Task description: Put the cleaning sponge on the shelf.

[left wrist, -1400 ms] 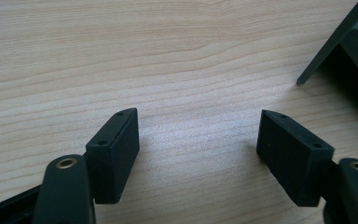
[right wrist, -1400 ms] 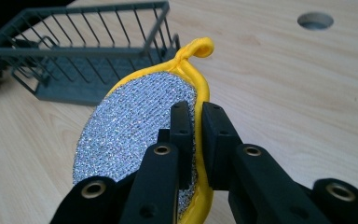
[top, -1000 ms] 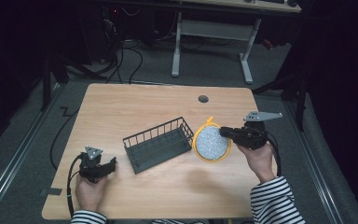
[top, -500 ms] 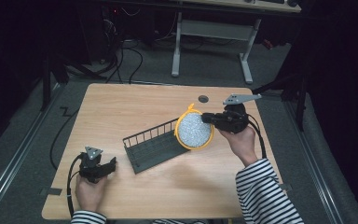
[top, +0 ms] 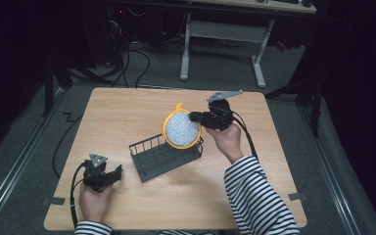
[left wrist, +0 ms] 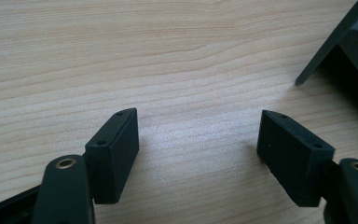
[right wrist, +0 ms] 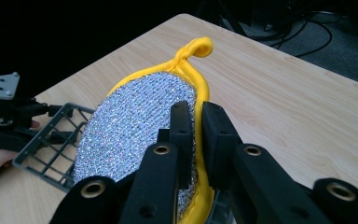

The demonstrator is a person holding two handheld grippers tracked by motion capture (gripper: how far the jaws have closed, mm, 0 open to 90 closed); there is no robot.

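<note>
Scrubber point(right wrist: 135, 126) clamped by right gripper point(right wrist: 193, 140) above rack point(top: 164, 155); left gripper point(left wrist: 198, 154) fingers spread on table point(left wrist: 168, 56).

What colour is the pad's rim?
Yellow rim on the pad, around a silvery mesh face; clearest in the right gripper view.

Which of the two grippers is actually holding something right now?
The right gripper, shut on the round yellow-rimmed silver scouring pad above the black wire basket. The left gripper sits open on the table.

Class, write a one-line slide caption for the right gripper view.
Right hand-held gripper clamps a yellow-rimmed silver scouring pad above a dark wire basket on a wooden table.
</note>
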